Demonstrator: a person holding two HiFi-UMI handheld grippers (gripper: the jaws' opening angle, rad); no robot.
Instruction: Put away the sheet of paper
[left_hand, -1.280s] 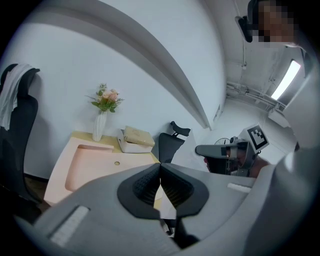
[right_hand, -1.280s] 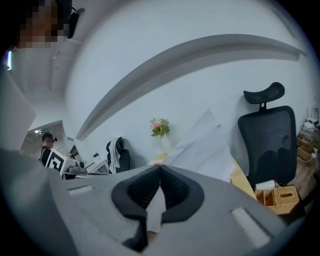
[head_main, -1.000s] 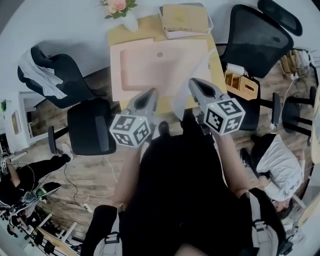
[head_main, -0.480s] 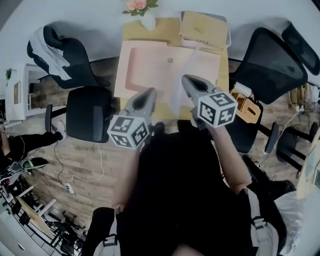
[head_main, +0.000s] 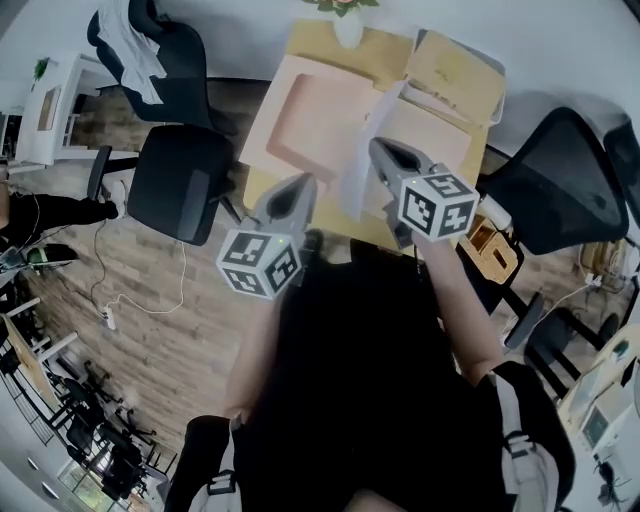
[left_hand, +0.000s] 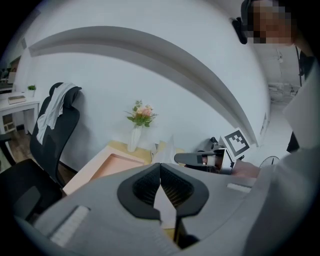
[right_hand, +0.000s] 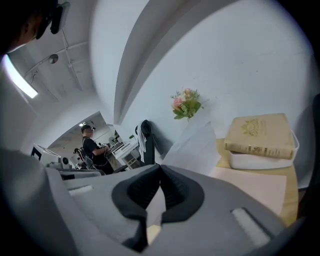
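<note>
A white sheet of paper (head_main: 358, 175) hangs tilted over the wooden table (head_main: 312, 42), one edge pinched in my right gripper (head_main: 378, 148), which is shut on it. In the right gripper view the sheet (right_hand: 197, 142) rises from the closed jaws of that gripper (right_hand: 160, 167) towards the flowers. My left gripper (head_main: 303, 183) is level with it to the left, shut and holding nothing, a short way from the paper. From the left gripper view its jaws (left_hand: 160, 167) are closed, and beyond them the sheet (left_hand: 167, 147) stands beside the right gripper (left_hand: 182, 158).
A pink mat (head_main: 320, 115) covers most of the table. A tan book (head_main: 450, 70) lies on a white tray (right_hand: 260, 161) at the far right corner. A vase of flowers (left_hand: 141, 114) stands at the back edge. Black office chairs (head_main: 180, 180) (head_main: 555, 180) flank the table.
The head view has swung, so the table and chairs now sit tilted and further right. My right gripper keeps hold of the sheet. Both grippers stay side by side.
</note>
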